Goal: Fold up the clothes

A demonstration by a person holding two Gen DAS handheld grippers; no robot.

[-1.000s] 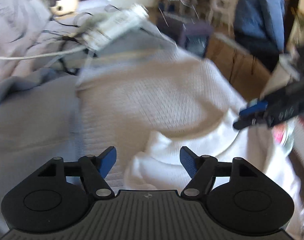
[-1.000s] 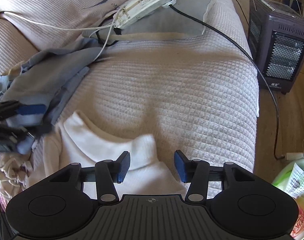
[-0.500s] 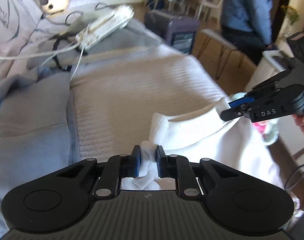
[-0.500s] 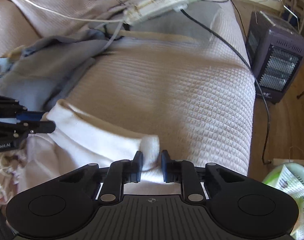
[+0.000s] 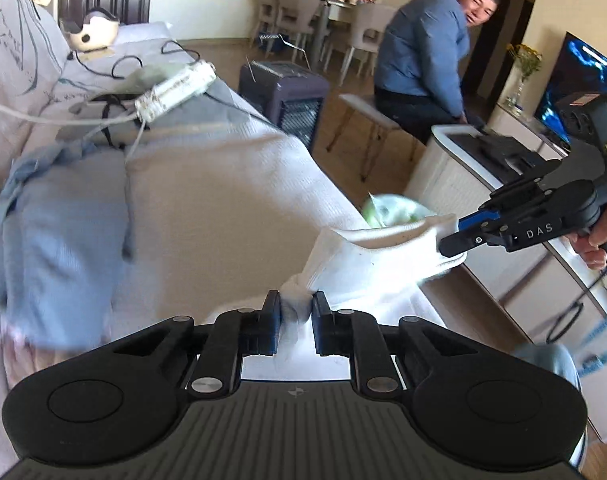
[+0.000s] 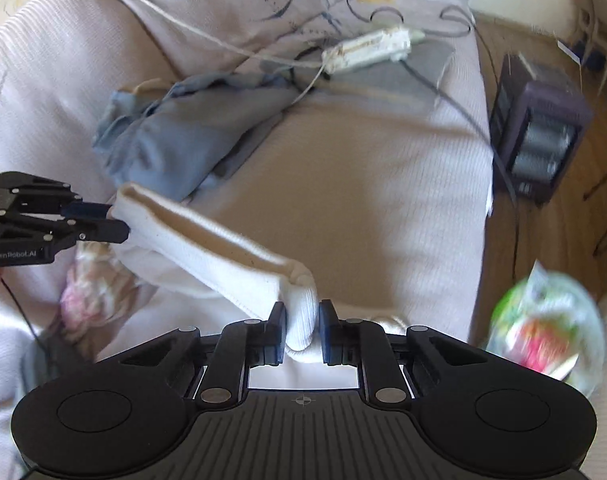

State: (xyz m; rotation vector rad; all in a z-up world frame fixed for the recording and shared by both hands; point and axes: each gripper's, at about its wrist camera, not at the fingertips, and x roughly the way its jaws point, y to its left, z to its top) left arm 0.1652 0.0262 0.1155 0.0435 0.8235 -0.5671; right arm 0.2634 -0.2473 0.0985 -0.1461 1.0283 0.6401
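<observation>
We have the white knit garment [image 6: 207, 248] clenched at both ends of its neckline, left gripper [image 5: 296, 322] and right gripper [image 6: 302, 328] each pinching fabric, stretched above the sofa [image 6: 363, 184]. Next we judge: spread it flat toward twelve o'clock, clear of the grey-blue clothes [image 6: 175, 148].

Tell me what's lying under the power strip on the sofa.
The power strip rests on a grey pad laid on the sofa cover, with cables trailing off it. Whatever lies beneath the pad is covered.
</observation>
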